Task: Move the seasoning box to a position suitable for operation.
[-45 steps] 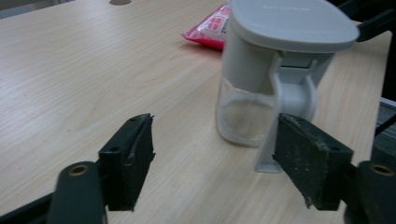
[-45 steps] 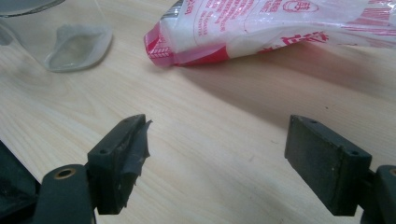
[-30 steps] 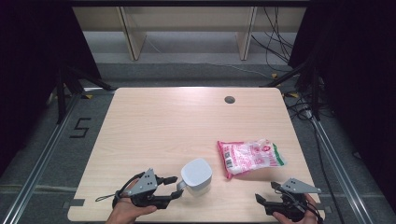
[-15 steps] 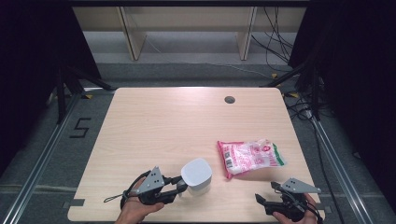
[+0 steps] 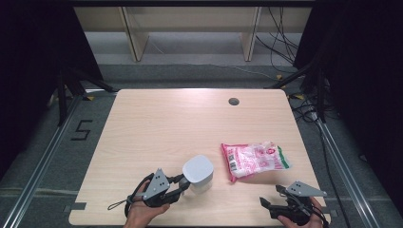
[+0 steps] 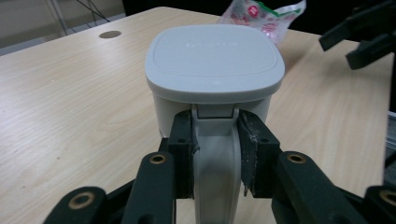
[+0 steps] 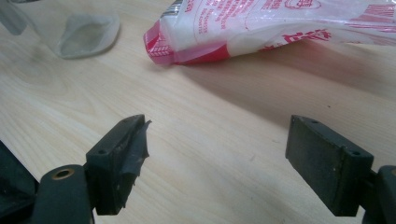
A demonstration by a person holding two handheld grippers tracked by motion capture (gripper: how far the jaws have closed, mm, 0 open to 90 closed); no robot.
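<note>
Left gripper view looks along my left claw [image 6: 215,154], whose two black pads have just been closing and now press on either side of the pale grey handle [image 6: 215,182] of a white plastic mug-shaped container with a rounded square grey lid [image 6: 215,58]. It stands upright near the front edge of the light wooden table [image 5: 161,123], slightly left of centre, lid seated flat. I judge the grasp is the step in hand: the grip looks made, and the lift has not begun. Next I would need to hold the handle firmly and raise the container straight, since its weight hangs out beyond the pads and could tip it. My right claw [image 7: 215,158] rests low at the front right of the table, jaws wide apart with nothing between them. Just beyond it lies a pink and white plastic food bag with a green end [image 5: 255,160], flat, close to the container's right but apart from it. A small dark round hole [image 5: 233,101] sits far back. Nothing blocks a lift.
</note>
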